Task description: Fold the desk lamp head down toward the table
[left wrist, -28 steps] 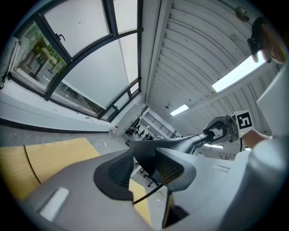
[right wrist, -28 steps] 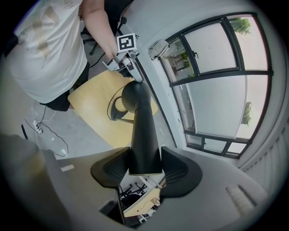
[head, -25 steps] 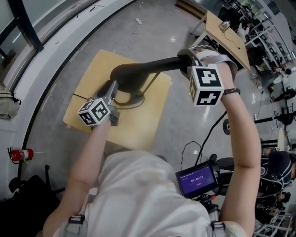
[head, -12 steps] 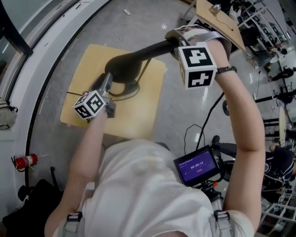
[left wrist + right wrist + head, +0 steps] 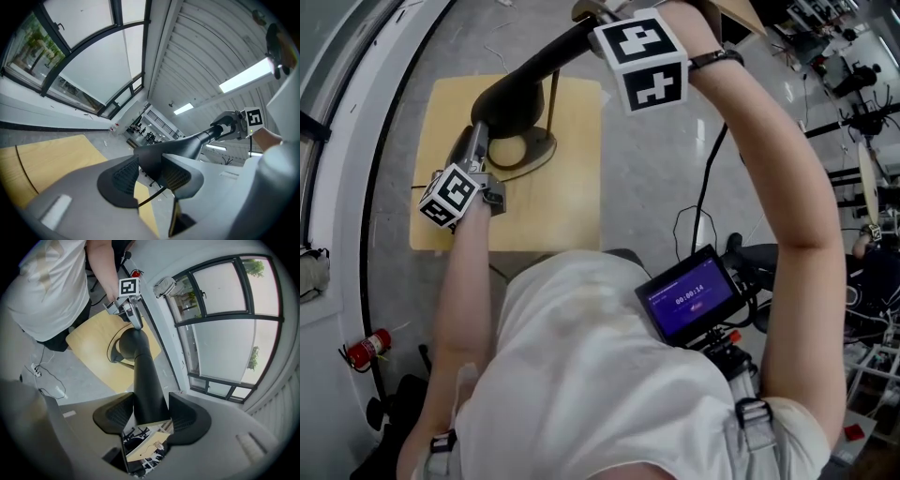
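A black desk lamp stands with its round base (image 5: 525, 155) on a small wooden table (image 5: 567, 187). Its long tapering head (image 5: 530, 75) rises from the thick end toward the upper right. My left gripper (image 5: 478, 141) is shut on the thick end (image 5: 149, 161), its pads pressed on both sides. My right gripper (image 5: 595, 11), up high, has the narrow end (image 5: 143, 366) between its pads; its jaws (image 5: 149, 411) are opening and still touch the head. Each gripper shows in the other's view: the right gripper (image 5: 229, 126) and the left gripper (image 5: 133, 319).
A small monitor with a purple screen (image 5: 686, 298) hangs at my chest on the right. A black cable (image 5: 703, 206) runs over the grey floor. A curved window wall lies to the left, with a red fire extinguisher (image 5: 366, 349) beneath. Another wooden table (image 5: 745, 11) is at top right.
The head view has swung, so the table, lamp and both hands sit higher and further left in the picture. Both grippers keep their places on the lamp.
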`<state>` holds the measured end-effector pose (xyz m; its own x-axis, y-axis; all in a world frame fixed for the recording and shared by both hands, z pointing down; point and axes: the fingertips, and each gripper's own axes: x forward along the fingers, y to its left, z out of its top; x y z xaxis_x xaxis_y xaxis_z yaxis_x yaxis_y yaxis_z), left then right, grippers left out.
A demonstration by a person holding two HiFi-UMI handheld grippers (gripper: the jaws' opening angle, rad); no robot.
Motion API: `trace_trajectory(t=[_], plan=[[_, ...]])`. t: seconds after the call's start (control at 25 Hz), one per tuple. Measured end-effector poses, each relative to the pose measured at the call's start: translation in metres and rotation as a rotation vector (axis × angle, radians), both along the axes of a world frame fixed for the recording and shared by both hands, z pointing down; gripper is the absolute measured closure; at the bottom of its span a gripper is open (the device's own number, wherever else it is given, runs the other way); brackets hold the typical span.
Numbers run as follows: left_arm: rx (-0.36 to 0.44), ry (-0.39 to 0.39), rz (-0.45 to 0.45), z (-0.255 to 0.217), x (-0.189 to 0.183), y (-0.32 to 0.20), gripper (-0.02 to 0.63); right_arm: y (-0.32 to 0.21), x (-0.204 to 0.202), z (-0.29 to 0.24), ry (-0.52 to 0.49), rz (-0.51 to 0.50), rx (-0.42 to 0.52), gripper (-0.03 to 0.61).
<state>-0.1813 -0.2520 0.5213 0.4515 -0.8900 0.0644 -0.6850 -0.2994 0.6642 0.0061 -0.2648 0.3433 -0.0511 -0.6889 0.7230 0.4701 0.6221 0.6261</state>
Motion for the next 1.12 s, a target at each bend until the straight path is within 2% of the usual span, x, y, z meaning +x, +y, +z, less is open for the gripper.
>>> trace_trajectory(t=[0.36, 0.6, 0.72, 0.88, 1.0, 1.04, 1.12], plan=[[0.008, -0.105, 0.055, -0.007, -0.003, 0.008, 0.471, -0.009, 0.005, -0.011, -0.189, 0.052, 0.032, 0.269], [0.014, -0.167, 0.086, -0.002, -0.014, 0.021, 0.471, -0.006, 0.003, -0.018, -0.288, 0.057, 0.081, 0.27], [0.024, -0.19, 0.075, -0.007, -0.016, 0.031, 0.474, -0.003, 0.006, -0.032, -0.377, 0.063, 0.1, 0.293], [0.034, -0.217, 0.076, -0.011, -0.01, 0.056, 0.479, 0.008, 0.014, -0.053, -0.551, 0.093, 0.122, 0.295], [0.062, -0.27, 0.063, -0.019, -0.005, 0.07, 0.486, 0.014, 0.025, -0.069, -0.753, 0.105, 0.124, 0.31], [0.072, -0.289, 0.059, -0.023, -0.001, 0.074, 0.491, 0.015, 0.032, -0.072, -0.829, 0.116, 0.12, 0.323], [0.09, -0.325, 0.061, -0.028, 0.007, 0.084, 0.5, 0.019, 0.049, -0.074, -0.984, 0.162, 0.096, 0.398]])
